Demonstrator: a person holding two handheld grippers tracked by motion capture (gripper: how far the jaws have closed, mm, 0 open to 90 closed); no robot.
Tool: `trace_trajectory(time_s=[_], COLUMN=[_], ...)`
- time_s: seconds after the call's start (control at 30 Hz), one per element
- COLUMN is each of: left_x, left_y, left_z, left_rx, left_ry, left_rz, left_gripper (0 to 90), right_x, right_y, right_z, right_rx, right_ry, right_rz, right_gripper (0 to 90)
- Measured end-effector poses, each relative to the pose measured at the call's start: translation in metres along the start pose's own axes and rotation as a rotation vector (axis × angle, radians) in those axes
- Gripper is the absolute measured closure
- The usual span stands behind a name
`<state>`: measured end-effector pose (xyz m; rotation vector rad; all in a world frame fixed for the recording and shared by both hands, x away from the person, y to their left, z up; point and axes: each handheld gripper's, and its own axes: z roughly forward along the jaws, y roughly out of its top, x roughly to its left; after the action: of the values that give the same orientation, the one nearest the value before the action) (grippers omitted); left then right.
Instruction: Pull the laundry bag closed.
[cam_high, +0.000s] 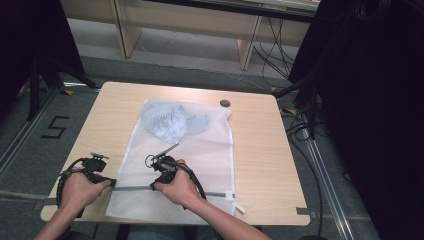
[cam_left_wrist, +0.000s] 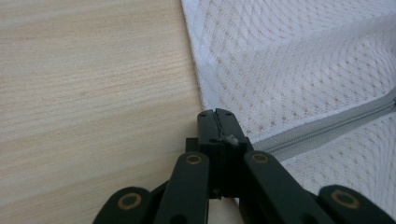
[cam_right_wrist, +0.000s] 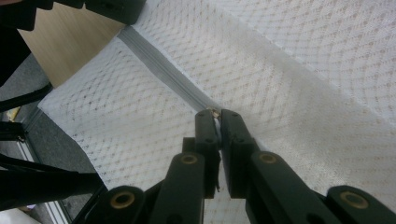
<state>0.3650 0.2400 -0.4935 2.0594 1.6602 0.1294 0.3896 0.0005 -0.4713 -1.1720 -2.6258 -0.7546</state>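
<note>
Mesh bag (cam_high: 200, 150) flat on table (cam_high: 260, 150); left gripper (cam_left_wrist: 218, 114) pinches zipper (cam_left_wrist: 322, 128) end, right gripper (cam_right_wrist: 218, 114) pinches slider.

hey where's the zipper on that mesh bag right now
In the high view the grey zipper runs across the white mesh bag near the table's front edge, between the left gripper at the bag's left edge and the right gripper mid-bag.

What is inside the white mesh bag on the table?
Inside the white mesh bag, at its far end, lies a crumpled pale blue cloth with faint markings. The mesh blurs it, so I cannot tell what kind of item it is, nor whether anything lies beneath it.
</note>
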Motion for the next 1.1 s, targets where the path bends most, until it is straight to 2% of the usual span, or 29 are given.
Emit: trace_trajectory(time_s=[0.03, 0.1, 0.17, 0.23, 0.27, 0.37, 0.4, 0.57, 0.6, 0.67, 0.83, 0.87, 0.97, 1.0, 1.03, 1.07, 1.1], left_x=[0.0, -0.001, -0.001, -0.001, 0.0, -0.001, -0.001, -0.001, -0.001, -0.001, -0.001, 0.0, 0.0, 0.0, -0.001, -0.001, -0.001], left_y=[0.0, 0.0, 0.0, 0.0, 0.0, 0.0, 0.0, 0.0, 0.0, 0.0, 0.001, 0.001, 0.002, 0.002, 0.002, 0.002, 0.002], left_z=[0.0, 0.0, 0.0, 0.0, 0.0, 0.001, 0.0, 0.0, 0.001, 0.001, 0.0, -0.001, -0.001, -0.001, -0.001, -0.001, -0.001], left_rx=[-0.005, -0.003, 0.011, 0.01, -0.006, -0.006, -0.005, 0.008, -0.008, -0.004, 0.01, 0.017, 0.022, 0.023, 0.026, 0.025, 0.025], left_ry=[0.0, 0.003, -0.002, -0.002, -0.001, 0.0, -0.001, -0.002, -0.002, -0.002, 0.006, 0.0, 0.0, 0.0, 0.002, 0.001, 0.0], left_rz=[-0.001, -0.001, 0.003, 0.0, 0.001, -0.002, -0.001, 0.002, 0.001, 0.002, -0.005, 0.007, 0.006, 0.008, 0.008, 0.007, 0.007], left_gripper=[90.0, 90.0, 90.0, 90.0, 90.0, 90.0, 90.0, 90.0, 90.0, 90.0, 90.0, 90.0, 90.0, 90.0, 90.0, 90.0, 90.0], right_x=[0.0, -0.004, -0.005, -0.005, -0.005, -0.006, -0.006, -0.01, -0.011, -0.01, -0.011, -0.011, -0.009, -0.009, -0.01, -0.012, -0.012], right_y=[0.0, 0.001, 0.001, 0.001, 0.001, 0.003, 0.003, 0.005, 0.004, 0.004, 0.004, 0.003, 0.002, 0.002, 0.002, 0.002, 0.002], right_z=[0.0, 0.001, 0.001, 0.0, 0.0, -0.002, -0.002, -0.003, -0.003, -0.004, -0.007, -0.007, -0.006, -0.005, -0.005, -0.005, -0.006], right_rx=[-0.001, -0.016, -0.004, 0.007, 0.01, 0.014, 0.015, 0.03, 0.031, 0.038, 0.034, 0.031, 0.036, 0.035, 0.034, 0.031, 0.032], right_ry=[0.002, 0.0, -0.006, -0.004, -0.006, -0.015, 0.002, -0.007, -0.018, -0.008, -0.007, -0.017, -0.026, -0.021, -0.015, -0.03, -0.02], right_rz=[0.007, -0.059, -0.065, -0.049, -0.048, -0.051, -0.042, -0.038, -0.039, -0.027, -0.039, -0.044, -0.051, -0.038, -0.044, -0.052, -0.038], right_gripper=[87.0, 87.0, 87.0, 87.0, 87.0, 87.0, 87.0, 87.0, 87.0, 87.0, 86.9, 87.0, 87.0, 87.0, 87.0, 87.0, 87.0])
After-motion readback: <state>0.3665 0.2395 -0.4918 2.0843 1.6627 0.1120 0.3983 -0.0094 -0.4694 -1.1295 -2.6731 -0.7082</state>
